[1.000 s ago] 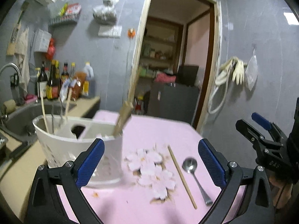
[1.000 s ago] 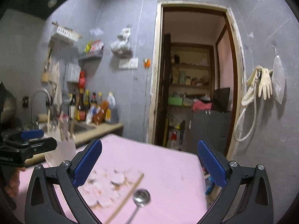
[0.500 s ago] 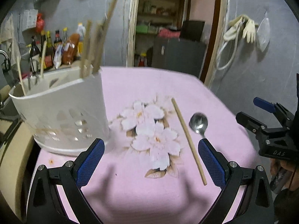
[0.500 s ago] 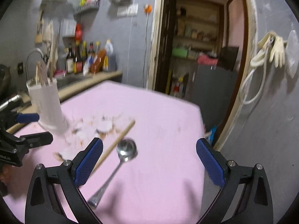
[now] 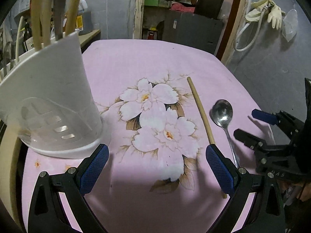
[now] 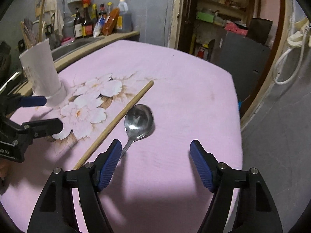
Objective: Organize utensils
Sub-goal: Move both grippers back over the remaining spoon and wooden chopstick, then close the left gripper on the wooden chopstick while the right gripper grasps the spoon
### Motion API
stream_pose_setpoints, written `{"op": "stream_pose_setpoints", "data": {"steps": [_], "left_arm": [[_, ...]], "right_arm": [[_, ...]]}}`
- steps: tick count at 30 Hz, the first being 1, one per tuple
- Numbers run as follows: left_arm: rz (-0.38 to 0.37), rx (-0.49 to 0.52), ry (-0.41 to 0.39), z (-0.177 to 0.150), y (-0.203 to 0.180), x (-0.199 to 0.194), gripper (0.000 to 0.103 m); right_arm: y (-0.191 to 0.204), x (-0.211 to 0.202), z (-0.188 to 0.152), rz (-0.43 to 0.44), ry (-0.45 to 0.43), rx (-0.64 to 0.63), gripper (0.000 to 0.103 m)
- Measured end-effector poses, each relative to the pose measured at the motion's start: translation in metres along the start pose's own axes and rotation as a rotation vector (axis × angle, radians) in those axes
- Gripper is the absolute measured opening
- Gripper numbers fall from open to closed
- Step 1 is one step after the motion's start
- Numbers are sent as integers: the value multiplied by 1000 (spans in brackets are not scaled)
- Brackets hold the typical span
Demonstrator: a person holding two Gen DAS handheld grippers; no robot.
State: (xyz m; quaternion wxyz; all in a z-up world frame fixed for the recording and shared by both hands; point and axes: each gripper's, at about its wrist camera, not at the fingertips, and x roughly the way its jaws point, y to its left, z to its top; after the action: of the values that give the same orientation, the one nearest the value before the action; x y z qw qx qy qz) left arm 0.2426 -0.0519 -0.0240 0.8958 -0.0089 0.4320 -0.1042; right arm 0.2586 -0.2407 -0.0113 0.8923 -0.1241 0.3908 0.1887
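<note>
Left wrist view
Left gripper (image 5: 155,159): low centre of frame, blue pads spread wide, nothing between them; only the flowered cloth lies in the gap.
Tablecloth (image 5: 147,62): pink, white flower print at centre, covers the table.
Utensil holder (image 5: 52,101): white plastic, slotted base, left of frame, standing on the cloth; just beyond the left pad, not touching it.
Holder contents (image 5: 45,11): pale wooden sticks and handles rise out of the top, upper left; exact kinds unclear.
Chopstick (image 5: 201,110): single, wooden, lies flat right of the flower print, running from mid-frame down behind the right pad.
Spoon (image 5: 222,112): metal, bowl up, lies just right of the chopstick, apart from it; handle points to the lower edge.
Right gripper (image 5: 250,125): enters from right edge, tips above the cloth right of the spoon, holding nothing.

Right wrist view
Right gripper (image 6: 154,161): low centre, jaws closing, still apart; bare cloth between them, nothing grasped.
Spoon (image 6: 139,118): centre of frame; handle runs down to the left pad and disappears behind it.
Chopstick (image 6: 118,118): diagonal, left of the spoon, near but not touching.
Utensil holder (image 6: 41,71): upper left, upright.
Left gripper (image 6: 44,112): left edge, fingers parted and empty.
Bottles (image 6: 87,23): row on the counter, upper left.
</note>
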Motion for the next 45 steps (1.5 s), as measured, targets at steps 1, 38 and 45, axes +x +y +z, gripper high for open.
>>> {"op": "stream_pose_setpoints", "data": {"steps": [1,38,45], "left_arm": [[-2,-5,3,2,1,2,98],[-180,94,132,53,-36,59,31],[-172,103,156,70,-45,77,19]], "right_arm": [[2,3,1,7,9,-7,71],[-35,22,17,49,46,31,20],[-52,24,17,111,32,116,12]]}}
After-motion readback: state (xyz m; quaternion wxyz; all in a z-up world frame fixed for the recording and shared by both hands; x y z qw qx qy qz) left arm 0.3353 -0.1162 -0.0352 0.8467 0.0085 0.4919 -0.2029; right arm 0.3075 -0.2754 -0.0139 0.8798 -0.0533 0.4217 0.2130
